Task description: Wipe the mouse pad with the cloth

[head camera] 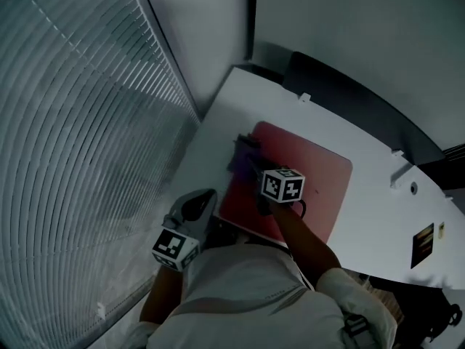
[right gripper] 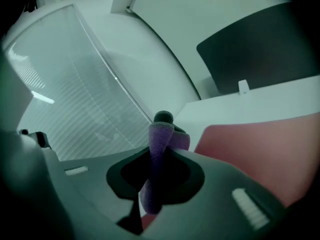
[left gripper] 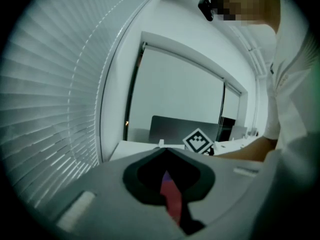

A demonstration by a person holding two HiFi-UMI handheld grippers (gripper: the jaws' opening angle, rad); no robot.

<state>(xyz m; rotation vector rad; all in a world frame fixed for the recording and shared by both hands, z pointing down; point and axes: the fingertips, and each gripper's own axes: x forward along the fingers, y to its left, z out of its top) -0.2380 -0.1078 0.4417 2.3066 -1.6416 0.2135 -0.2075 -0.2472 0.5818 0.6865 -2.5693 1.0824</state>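
Right tongs (right gripper: 160,128) pinch cloth (right gripper: 152,184), long axis along tongs, over mouse pad (head camera: 316,177).

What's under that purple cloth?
The edge of the red mouse pad, which lies on the white table. The right tool pinches the cloth there. The patch directly beneath the cloth is covered, so it cannot be seen.

Mouse pad (head camera: 312,184): red, rounded rectangle, flat on white desk (head camera: 378,217). Cloth (right gripper: 156,159): purple, bunched, pinched in right gripper (right gripper: 162,129), toward desk's window-side edge.
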